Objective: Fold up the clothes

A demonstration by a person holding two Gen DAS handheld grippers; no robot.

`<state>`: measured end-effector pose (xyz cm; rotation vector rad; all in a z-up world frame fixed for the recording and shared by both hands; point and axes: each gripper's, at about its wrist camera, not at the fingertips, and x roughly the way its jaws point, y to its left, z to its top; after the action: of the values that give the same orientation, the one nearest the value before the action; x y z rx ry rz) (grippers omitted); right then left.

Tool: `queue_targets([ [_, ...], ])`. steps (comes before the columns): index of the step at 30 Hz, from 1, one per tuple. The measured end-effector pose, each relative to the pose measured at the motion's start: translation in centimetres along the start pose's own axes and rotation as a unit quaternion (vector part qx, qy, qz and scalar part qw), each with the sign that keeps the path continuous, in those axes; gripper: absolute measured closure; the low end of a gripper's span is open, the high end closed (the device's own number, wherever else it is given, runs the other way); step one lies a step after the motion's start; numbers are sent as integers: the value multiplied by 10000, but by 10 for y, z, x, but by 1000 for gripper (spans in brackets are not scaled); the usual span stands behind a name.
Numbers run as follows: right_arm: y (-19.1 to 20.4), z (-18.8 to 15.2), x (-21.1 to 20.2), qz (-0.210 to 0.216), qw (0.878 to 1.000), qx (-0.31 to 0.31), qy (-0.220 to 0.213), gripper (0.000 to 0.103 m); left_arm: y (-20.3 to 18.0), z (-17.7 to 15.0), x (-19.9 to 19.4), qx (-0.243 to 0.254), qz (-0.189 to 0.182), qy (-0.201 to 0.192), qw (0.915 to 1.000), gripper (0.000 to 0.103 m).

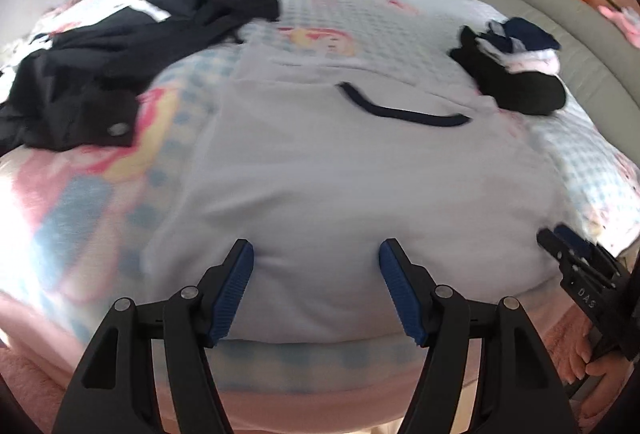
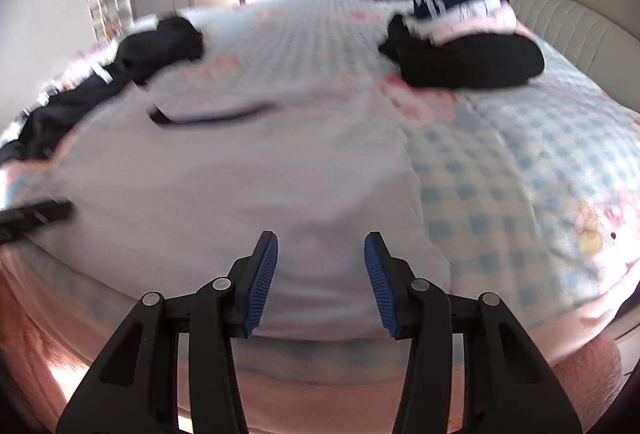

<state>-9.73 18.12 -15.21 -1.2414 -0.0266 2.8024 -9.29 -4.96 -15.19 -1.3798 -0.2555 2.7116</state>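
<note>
The left hand-held gripper (image 1: 316,254) hangs over the near hem of a pale lilac-grey soft fabric top (image 1: 340,170), its blue ribbed pads spread wide with nothing pinched between them. The right hand-held gripper (image 2: 321,248) hovers over the same hem toward the garment's right edge, jaws parted less widely and likewise gripping nothing; from the left wrist view it shows at the far right with a person's hand (image 1: 592,362) around its handle. The top lies spread flat on the blue-and-white checked bedspread with pink cartoon prints (image 2: 512,170), hem at the near edge of the bed. Its long axis runs away from the cameras, the dark navy-trimmed neckline (image 1: 400,110) at the far end. The fabric looks smooth, with a few shallow creases. Beyond it to the left sprawls a crumpled black garment with a white stripe (image 1: 120,46). To the right sits a stack of folded clothes, black at the bottom, pink, white and navy above (image 2: 468,46), near the grey padded headboard (image 2: 580,22).
</note>
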Motion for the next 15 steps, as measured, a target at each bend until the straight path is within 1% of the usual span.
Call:
queue_targets([
  [2,-16,-7,9,-231,9997,54,103,58,13,1,-4,-134,-75,-87,9998,34],
  [4,-31,-6,11,-317,9991,252,156,58,17,9,-10,-234,-252,-258,9991,34],
  [5,-37,-4,11,-303,9988,361,154,58,18,13,-14,-278,-342,-344,9984,34],
  [7,-39,6,5,-102,9987,508,-2,58,7,23,-14,-199,-548,-449,9973,34],
  [9,-27,16,8,191,9990,375,-162,56,-10,31,-8,-77,-745,-414,9963,34],
  [11,-8,23,13,439,9988,214,-98,56,-28,35,1,80,-842,-327,9959,34],
  [13,12,29,19,665,9978,46,-36,56,-44,34,12,320,-763,-218,9963,34],
  [14,21,29,23,691,9976,-81,-5,56,-53,33,18,444,-713,-162,9963,34],
  [15,31,27,27,663,9975,-252,53,56,-58,31,24,572,-534,-101,9969,34],
])
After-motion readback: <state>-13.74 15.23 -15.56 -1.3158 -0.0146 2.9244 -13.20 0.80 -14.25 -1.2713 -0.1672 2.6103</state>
